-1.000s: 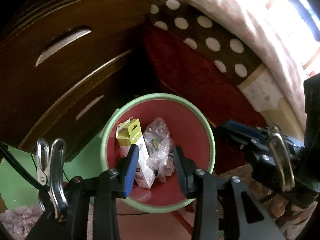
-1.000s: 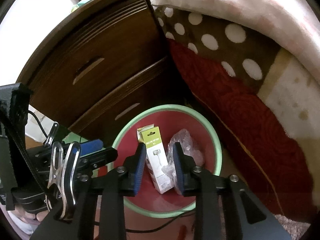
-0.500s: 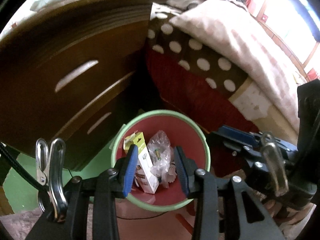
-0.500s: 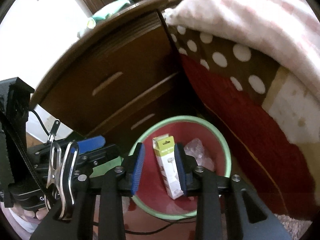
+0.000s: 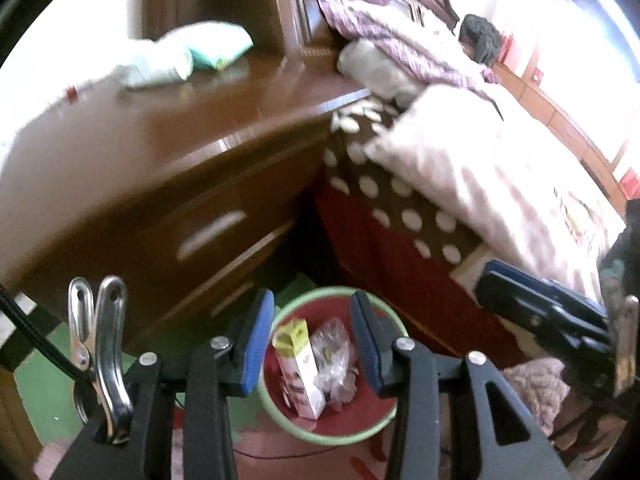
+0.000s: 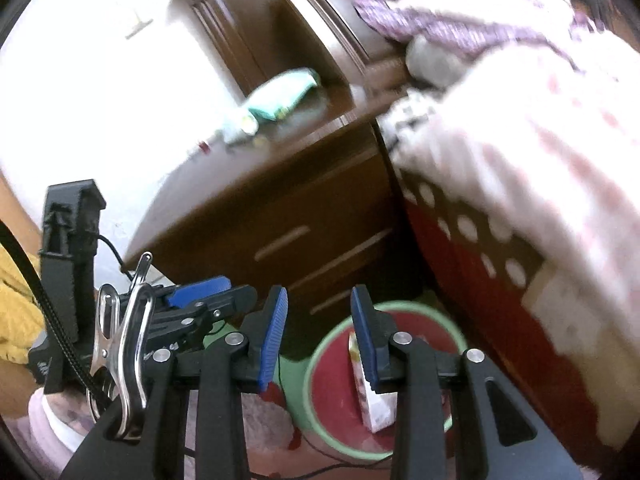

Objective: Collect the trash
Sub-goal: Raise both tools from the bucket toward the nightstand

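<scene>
A red bin with a green rim (image 5: 362, 434) stands on the floor between the nightstand and the bed; it also shows in the right wrist view (image 6: 316, 364). Inside lie a white and yellow-green carton (image 5: 298, 364) and a crumpled clear plastic wrapper (image 5: 332, 354). The carton shows partly behind a finger in the right wrist view (image 6: 374, 408). My left gripper (image 5: 312, 340) is open and empty, well above the bin. My right gripper (image 6: 318, 332) is open and empty, above the bin's left side. On the nightstand top lie a teal and white soft packet (image 5: 218, 42) and a pale crumpled item (image 5: 154, 66).
A dark brown nightstand (image 5: 168, 184) with two drawers stands left of the bin. A bed with a pink quilt (image 5: 492, 168) and a dotted brown blanket (image 5: 400, 204) is on the right. A wooden headboard (image 6: 320, 8) rises behind. A thin black cable (image 5: 260, 454) runs on the floor.
Both grippers have risen and tilted up away from the bin, so the bin looks smaller and the nightstand top and headboard have come into view. Both stay open and empty.
</scene>
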`<control>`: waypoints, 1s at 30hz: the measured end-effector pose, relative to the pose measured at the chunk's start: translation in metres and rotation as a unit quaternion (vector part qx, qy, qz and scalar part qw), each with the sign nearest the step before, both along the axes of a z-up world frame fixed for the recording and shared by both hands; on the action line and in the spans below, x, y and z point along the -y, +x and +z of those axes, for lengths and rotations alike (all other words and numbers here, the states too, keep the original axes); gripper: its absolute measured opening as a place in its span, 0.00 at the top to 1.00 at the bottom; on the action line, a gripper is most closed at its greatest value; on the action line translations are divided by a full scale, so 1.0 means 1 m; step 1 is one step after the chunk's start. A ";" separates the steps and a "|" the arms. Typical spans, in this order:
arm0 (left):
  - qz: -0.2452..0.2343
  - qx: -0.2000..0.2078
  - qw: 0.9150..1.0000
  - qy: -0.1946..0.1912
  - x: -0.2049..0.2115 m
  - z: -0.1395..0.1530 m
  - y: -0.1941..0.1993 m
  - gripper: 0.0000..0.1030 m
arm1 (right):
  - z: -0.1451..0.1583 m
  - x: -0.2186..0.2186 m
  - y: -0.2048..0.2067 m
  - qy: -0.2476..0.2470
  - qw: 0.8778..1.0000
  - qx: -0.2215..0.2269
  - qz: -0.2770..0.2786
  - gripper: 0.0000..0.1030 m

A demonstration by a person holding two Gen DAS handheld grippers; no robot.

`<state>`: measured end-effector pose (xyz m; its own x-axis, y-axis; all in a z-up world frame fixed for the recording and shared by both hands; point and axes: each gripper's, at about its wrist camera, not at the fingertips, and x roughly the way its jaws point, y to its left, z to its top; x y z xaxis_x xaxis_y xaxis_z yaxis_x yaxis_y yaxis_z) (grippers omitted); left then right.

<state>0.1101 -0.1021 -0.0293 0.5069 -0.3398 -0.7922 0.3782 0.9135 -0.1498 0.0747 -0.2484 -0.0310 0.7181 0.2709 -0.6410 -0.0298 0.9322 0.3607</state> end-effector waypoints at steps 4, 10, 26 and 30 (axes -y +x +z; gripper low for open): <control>0.017 0.013 1.000 -0.015 -0.011 0.027 0.013 0.58 | 0.031 -0.007 0.008 -0.007 1.000 0.014 0.011 0.67; 0.061 0.035 0.997 -0.032 -0.034 0.063 0.037 0.57 | 0.069 -0.016 0.025 0.000 0.999 0.037 0.036 0.67; 0.110 0.065 0.992 -0.021 -0.064 0.122 0.122 0.55 | 0.115 -0.035 0.106 -0.028 0.997 0.030 0.069 0.67; 0.124 0.068 0.990 -0.021 -0.062 0.128 0.148 0.49 | 0.120 -0.039 0.127 -0.024 0.996 0.032 0.078 0.67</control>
